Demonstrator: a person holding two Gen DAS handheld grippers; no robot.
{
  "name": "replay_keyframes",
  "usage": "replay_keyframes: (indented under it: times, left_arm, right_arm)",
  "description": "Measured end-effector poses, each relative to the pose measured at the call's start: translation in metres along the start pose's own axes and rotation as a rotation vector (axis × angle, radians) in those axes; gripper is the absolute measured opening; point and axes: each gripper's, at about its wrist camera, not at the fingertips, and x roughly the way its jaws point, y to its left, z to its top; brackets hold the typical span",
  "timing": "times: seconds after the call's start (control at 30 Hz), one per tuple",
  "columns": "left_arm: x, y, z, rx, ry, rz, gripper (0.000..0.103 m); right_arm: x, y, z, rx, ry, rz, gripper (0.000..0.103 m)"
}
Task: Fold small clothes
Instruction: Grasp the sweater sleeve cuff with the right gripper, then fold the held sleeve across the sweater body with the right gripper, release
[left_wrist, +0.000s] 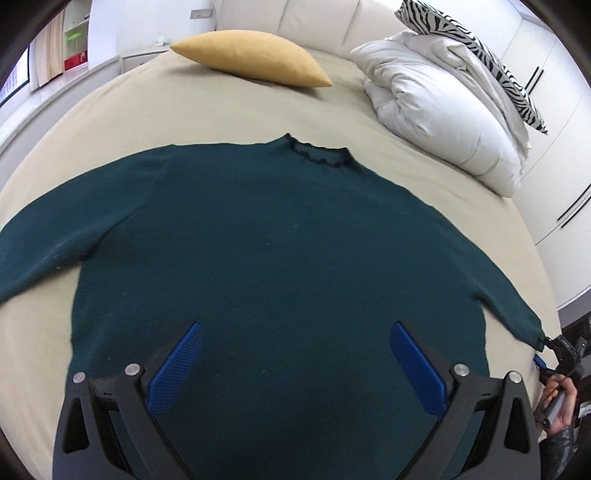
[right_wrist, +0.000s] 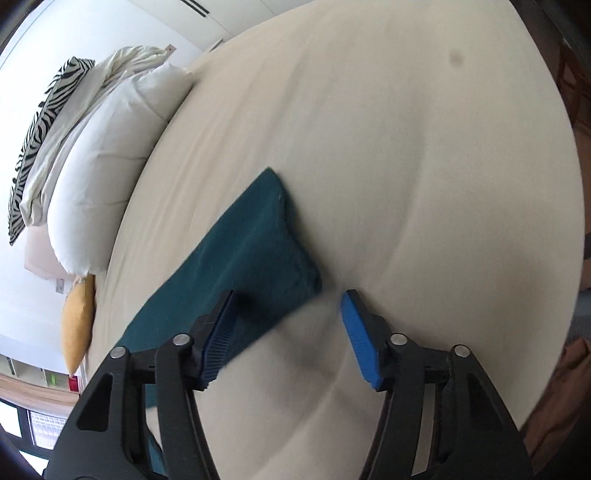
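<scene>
Sweater (left_wrist: 280, 240) flat under gaping left gripper (left_wrist: 295, 354); right gripper (right_wrist: 288, 325) half-open, empty, at cuff (right_wrist: 280, 236).

The sweater's (left_wrist: 258, 240) left cuff runs past the frame edge.

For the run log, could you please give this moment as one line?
sweater: flat on bed | left claw: open above hem | right claw: open at sleeve cuff, not gripping

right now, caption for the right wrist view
Open right hand-held gripper at the cuff of a teal sweater sleeve on a beige bed.
</scene>
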Motion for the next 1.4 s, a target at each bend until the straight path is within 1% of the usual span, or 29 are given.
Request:
replay_keyframes:
  times: [0.03, 0.07, 0.1, 0.13, 0.17, 0.2, 0.27, 0.33, 0.4, 0.47, 0.57, 0.63, 0.73, 0.8, 0.87, 0.93, 1.0, 1.03, 1.07, 1.1, 1.13, 1.17, 1.23, 1.27, 1.3, 1.33, 1.37, 1.4]
  left_arm:
    - [0.001, -0.002, 0.001, 0.005, -0.001, -0.020, 0.103]
    - [0.003, -0.004, 0.002, 0.006, 0.003, -0.047, 0.103]
    - [0.009, -0.006, 0.006, 0.003, 0.008, -0.072, 0.103]
    - [0.011, -0.005, 0.007, -0.008, 0.014, -0.102, 0.103]
    - [0.013, -0.004, 0.008, -0.020, 0.018, -0.119, 0.103]
    - [0.015, -0.004, 0.009, -0.027, 0.019, -0.134, 0.103]
    - [0.015, 0.000, 0.010, -0.039, 0.015, -0.168, 0.101]
    - [0.014, 0.003, 0.012, -0.042, 0.005, -0.172, 0.099]
    - [0.014, 0.009, 0.015, -0.058, -0.002, -0.200, 0.095]
    - [0.014, 0.015, 0.019, -0.079, -0.008, -0.220, 0.092]
    - [0.013, 0.022, 0.025, -0.101, -0.014, -0.263, 0.092]
    - [0.014, 0.027, 0.028, -0.114, -0.009, -0.294, 0.092]
    - [0.014, 0.036, 0.032, -0.145, -0.007, -0.341, 0.092]
    - [0.015, 0.043, 0.033, -0.165, -0.005, -0.366, 0.092]
    - [0.018, 0.049, 0.035, -0.180, 0.000, -0.380, 0.092]
    - [0.022, 0.053, 0.036, -0.193, 0.008, -0.395, 0.092]
    - [0.030, 0.052, 0.038, -0.208, 0.026, -0.409, 0.092]
    - [0.034, 0.051, 0.039, -0.213, 0.035, -0.418, 0.092]
    - [0.039, 0.047, 0.041, -0.214, 0.044, -0.429, 0.092]
    - [0.045, 0.041, 0.043, -0.210, 0.052, -0.436, 0.092]
    - [0.049, 0.035, 0.045, -0.203, 0.058, -0.442, 0.092]
    - [0.053, 0.030, 0.046, -0.195, 0.063, -0.444, 0.092]
    - [0.063, 0.016, 0.050, -0.178, 0.079, -0.444, 0.091]
    - [0.073, 0.003, 0.053, -0.158, 0.095, -0.444, 0.088]
    - [0.078, -0.003, 0.054, -0.147, 0.105, -0.443, 0.086]
    - [0.091, -0.015, 0.056, -0.129, 0.129, -0.435, 0.078]
    - [0.101, -0.023, 0.058, -0.123, 0.154, -0.426, 0.068]
    - [0.108, -0.028, 0.059, -0.118, 0.170, -0.427, 0.064]
  right_arm:
    - [0.004, 0.000, 0.006, -0.012, -0.024, 0.006, 0.052]
    - [0.008, -0.002, 0.007, -0.022, -0.042, 0.014, 0.046]
    - [0.012, -0.002, 0.011, -0.031, -0.051, 0.026, 0.035]
    - [0.016, 0.000, 0.014, -0.033, -0.054, 0.035, 0.028]
    - [0.018, 0.000, 0.018, -0.030, -0.051, 0.032, 0.015]
    - [0.022, 0.004, 0.022, -0.032, -0.054, 0.019, 0.009]
    - [0.029, 0.029, 0.031, -0.079, -0.060, -0.014, 0.008]
    - [0.017, 0.057, 0.028, -0.159, -0.085, -0.028, 0.008]
    - [0.006, 0.091, 0.021, -0.239, -0.112, -0.009, 0.008]
    - [-0.004, 0.141, 0.008, -0.350, -0.126, 0.043, 0.007]
    - [-0.006, 0.224, -0.031, -0.522, -0.094, 0.136, 0.007]
    - [-0.003, 0.275, -0.071, -0.633, -0.062, 0.212, 0.007]
    - [0.018, 0.331, -0.133, -0.713, 0.038, 0.312, 0.007]
    - [0.039, 0.356, -0.175, -0.751, 0.105, 0.339, 0.007]
    - [0.067, 0.375, -0.212, -0.793, 0.159, 0.319, 0.008]
    - [0.095, 0.385, -0.240, -0.835, 0.206, 0.281, 0.011]
    - [0.113, 0.382, -0.258, -0.831, 0.252, 0.283, 0.012]
    - [0.113, 0.374, -0.270, -0.827, 0.264, 0.279, 0.013]
    - [0.113, 0.366, -0.274, -0.826, 0.263, 0.282, 0.020]
    - [0.112, 0.362, -0.272, -0.826, 0.257, 0.293, 0.044]
    - [0.106, 0.353, -0.276, -0.819, 0.259, 0.298, 0.059]
    - [0.095, 0.340, -0.277, -0.803, 0.256, 0.311, 0.071]
    - [0.075, 0.329, -0.286, -0.796, 0.236, 0.348, 0.071]
    - [0.065, 0.319, -0.286, -0.804, 0.223, 0.352, 0.071]
    - [0.049, 0.306, -0.293, -0.801, 0.211, 0.354, 0.071]
    - [0.038, 0.296, -0.295, -0.784, 0.209, 0.363, 0.071]
    - [0.034, 0.288, -0.288, -0.767, 0.210, 0.366, 0.071]
    - [0.031, 0.279, -0.281, -0.748, 0.206, 0.362, 0.071]
